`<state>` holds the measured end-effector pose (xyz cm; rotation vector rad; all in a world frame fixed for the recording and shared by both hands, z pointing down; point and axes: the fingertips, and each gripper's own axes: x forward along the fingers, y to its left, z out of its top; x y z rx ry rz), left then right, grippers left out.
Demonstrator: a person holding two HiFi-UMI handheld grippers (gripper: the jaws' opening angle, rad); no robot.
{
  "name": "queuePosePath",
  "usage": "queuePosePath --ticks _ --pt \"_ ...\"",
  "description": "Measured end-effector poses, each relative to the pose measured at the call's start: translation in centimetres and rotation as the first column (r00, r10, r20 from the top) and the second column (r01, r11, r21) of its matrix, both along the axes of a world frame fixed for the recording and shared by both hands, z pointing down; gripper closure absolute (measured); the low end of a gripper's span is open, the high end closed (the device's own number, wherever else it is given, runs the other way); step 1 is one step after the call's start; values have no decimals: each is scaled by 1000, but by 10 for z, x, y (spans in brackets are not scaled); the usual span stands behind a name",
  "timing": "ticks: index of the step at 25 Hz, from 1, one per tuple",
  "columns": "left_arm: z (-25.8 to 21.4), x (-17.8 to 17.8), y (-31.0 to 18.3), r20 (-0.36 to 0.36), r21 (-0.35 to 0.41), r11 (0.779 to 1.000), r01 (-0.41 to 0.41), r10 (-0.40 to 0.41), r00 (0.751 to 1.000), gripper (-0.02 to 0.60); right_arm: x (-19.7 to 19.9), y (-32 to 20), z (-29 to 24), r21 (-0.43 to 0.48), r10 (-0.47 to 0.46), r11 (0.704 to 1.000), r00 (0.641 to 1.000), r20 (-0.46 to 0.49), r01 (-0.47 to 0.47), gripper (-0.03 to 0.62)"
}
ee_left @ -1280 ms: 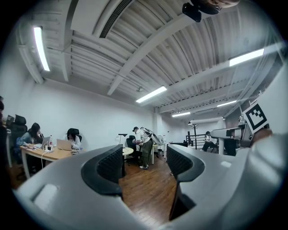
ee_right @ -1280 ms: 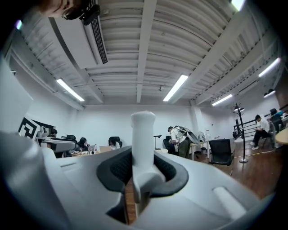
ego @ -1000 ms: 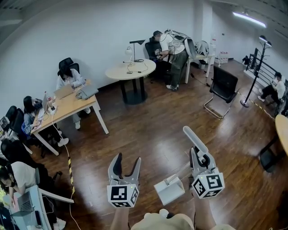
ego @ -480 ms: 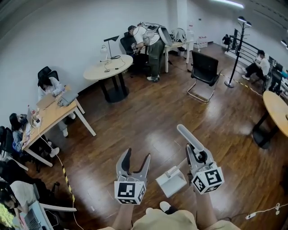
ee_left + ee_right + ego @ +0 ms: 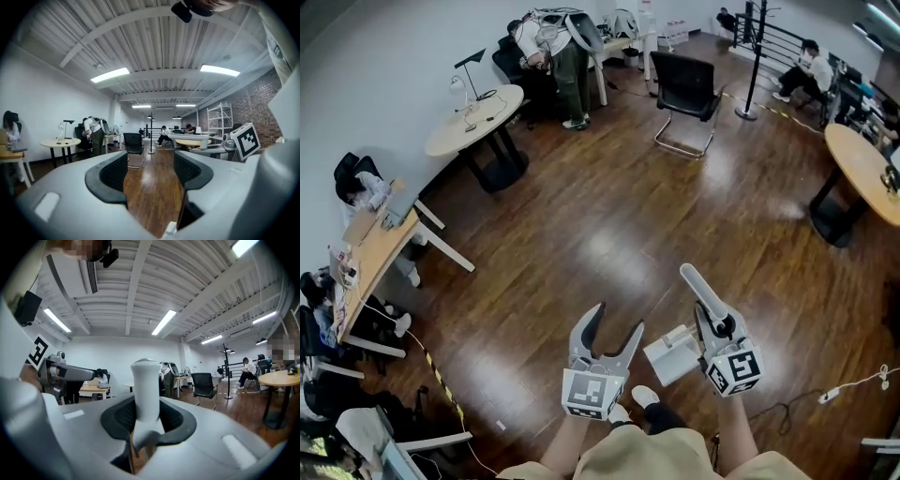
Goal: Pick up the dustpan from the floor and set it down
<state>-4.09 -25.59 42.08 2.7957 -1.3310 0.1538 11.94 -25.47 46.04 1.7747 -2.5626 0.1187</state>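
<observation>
Two tongs low in frame: right tongs (image 5: 718, 326) pinch the handle of the white dustpan (image 5: 671, 356) above the wooden floor (image 5: 609, 234); left tongs (image 5: 616, 321) spread, empty.

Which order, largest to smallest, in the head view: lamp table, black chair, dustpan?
Largest: lamp table.
Then black chair and dustpan, which look about alike; the dustpan is much nearer the camera, so these two stay unranked.

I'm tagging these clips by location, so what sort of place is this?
Probably an open-plan office or lab workspace: people sit at a long desk, a round table carries a desk lamp, and a black office chair stands on wooden floor.
</observation>
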Motion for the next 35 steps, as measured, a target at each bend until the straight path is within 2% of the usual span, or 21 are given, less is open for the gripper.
queuePosePath --ticks 4,7,11,15,18,21,23,26,29,35 --pt "46 30 -4 40 -65 996 -65 68 997 294 26 5 56 -63 -15 998 1000 -23 13 516" --pt "86 50 -11 30 -154 983 -96 102 994 293 33 3 104 -125 -103 988 993 -57 95 516" --pt "137 71 -11 52 -229 964 -132 147 988 291 26 11 179 -235 -264 942 961 -82 239 514" --pt "179 87 -8 130 -262 954 -142 181 975 292 26 20 240 -330 -356 893 930 -97 307 513" --pt "205 93 -9 156 -297 944 -143 196 968 293 26 19 276 -381 -404 859 910 -90 343 513" --pt "221 91 -11 163 -321 938 -132 192 968 293 30 9 298 -405 -399 849 914 -69 340 511" --pt "228 87 -10 161 -337 933 -122 185 969 293 32 -1 302 -406 -379 850 925 -31 335 502" --pt "231 78 -14 149 -361 927 -100 163 975 294 33 -23 312 -431 -369 833 929 33 347 483" --pt "226 66 -17 139 -360 930 -77 135 981 295 29 -45 319 -462 -352 818 933 72 344 471" --pt "215 47 -23 143 -344 938 -42 97 985 295 18 -60 325 -480 -379 795 921 83 371 447"
